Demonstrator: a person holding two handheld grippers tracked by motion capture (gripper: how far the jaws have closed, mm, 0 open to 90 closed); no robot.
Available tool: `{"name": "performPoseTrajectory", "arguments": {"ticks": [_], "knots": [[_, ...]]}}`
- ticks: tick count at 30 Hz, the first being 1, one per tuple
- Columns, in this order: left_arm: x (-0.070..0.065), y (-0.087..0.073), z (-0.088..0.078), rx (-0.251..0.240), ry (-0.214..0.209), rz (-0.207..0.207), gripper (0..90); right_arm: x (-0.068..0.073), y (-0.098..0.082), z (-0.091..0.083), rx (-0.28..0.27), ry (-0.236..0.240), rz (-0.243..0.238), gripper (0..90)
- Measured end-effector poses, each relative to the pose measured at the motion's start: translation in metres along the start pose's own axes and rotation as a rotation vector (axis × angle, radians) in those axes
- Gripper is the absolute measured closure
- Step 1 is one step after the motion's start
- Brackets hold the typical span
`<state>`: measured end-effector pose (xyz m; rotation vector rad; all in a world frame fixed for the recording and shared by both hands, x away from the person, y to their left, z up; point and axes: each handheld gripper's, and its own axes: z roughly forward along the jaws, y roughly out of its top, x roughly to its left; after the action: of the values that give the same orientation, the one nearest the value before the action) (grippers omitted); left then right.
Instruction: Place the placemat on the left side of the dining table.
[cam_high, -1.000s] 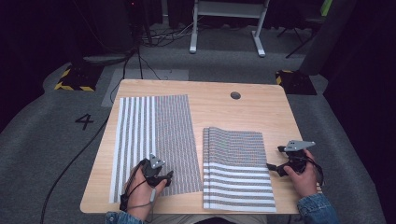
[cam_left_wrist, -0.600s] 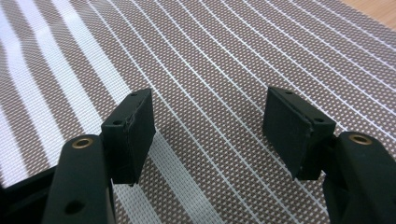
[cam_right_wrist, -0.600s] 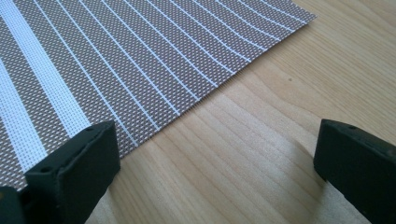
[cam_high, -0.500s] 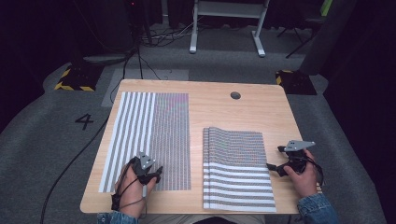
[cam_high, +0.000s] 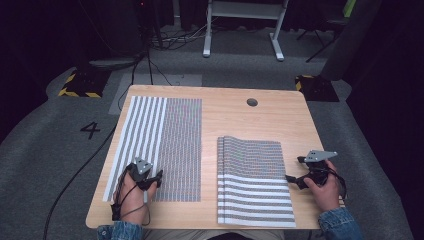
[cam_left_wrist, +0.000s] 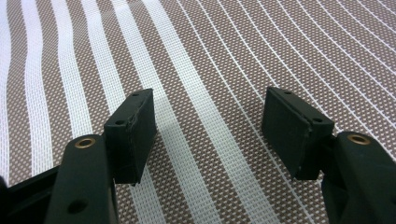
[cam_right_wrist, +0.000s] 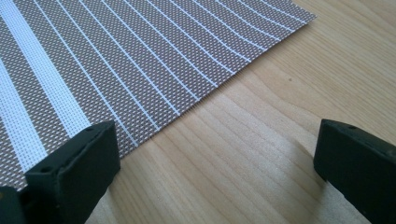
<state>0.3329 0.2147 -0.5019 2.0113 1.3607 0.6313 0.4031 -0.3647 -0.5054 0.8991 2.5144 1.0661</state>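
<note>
Two brown-and-white striped woven mats lie on the wooden table (cam_high: 240, 120). The long left mat (cam_high: 170, 135) lies flat and runs from the far edge toward the person. My left gripper (cam_high: 152, 179) rests low over its near end, open, with bare weave (cam_left_wrist: 210, 46) between the pads (cam_left_wrist: 133, 133). The right mat (cam_high: 252, 180) is shorter and looks folded, with wide stripes at its near end. My right gripper (cam_high: 292, 179) is open just off that mat's right edge. In the right gripper view the mat's corner (cam_right_wrist: 116, 51) and bare wood (cam_right_wrist: 261, 121) lie ahead of the right gripper (cam_right_wrist: 215, 140).
A round cable hole (cam_high: 252, 102) sits in the table's far side. Beyond the table are a white frame's legs (cam_high: 240, 30), a black cable on grey carpet (cam_high: 90, 165) and a painted "4" (cam_high: 90, 130). Bare wood separates the two mats.
My left hand has moved left across the table, and the left mat has slid left with it, widening the gap between the mats. The right hand has kept still.
</note>
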Motion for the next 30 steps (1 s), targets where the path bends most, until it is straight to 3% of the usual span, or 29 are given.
{"name": "performPoseTrajectory", "arguments": {"ticks": [5, 8, 10, 12, 13, 19, 30], "knots": [[0.002, 0.003, 0.002, 0.008, 0.025, -0.027, 35.6, 0.000, 0.000, 0.000, 0.000, 0.000, 0.000, 0.5], [-0.011, 0.006, -0.002, 0.030, 0.036, 0.028, 38.8, 0.000, 0.000, 0.000, -0.001, 0.000, -0.001, 0.5], [-0.027, 0.009, -0.003, 0.048, -0.018, -0.001, 36.9, 0.000, 0.000, 0.000, 0.000, 0.000, 0.000, 0.5], [-0.041, 0.011, 0.000, 0.080, -0.048, -0.011, 32.9, 0.000, 0.000, 0.000, -0.001, 0.000, -0.001, 0.5], [-0.044, 0.012, 0.001, 0.070, -0.060, -0.009, 33.0, 0.000, 0.000, 0.000, 0.000, 0.000, 0.001, 0.5], [-0.034, 0.006, 0.005, 0.015, -0.099, -0.024, 33.1, 0.000, 0.000, 0.000, 0.000, 0.000, 0.000, 0.5], [-0.028, 0.013, 0.012, 0.012, -0.068, -0.052, 35.0, 0.000, 0.000, 0.000, -0.001, 0.000, -0.001, 0.4]]}}
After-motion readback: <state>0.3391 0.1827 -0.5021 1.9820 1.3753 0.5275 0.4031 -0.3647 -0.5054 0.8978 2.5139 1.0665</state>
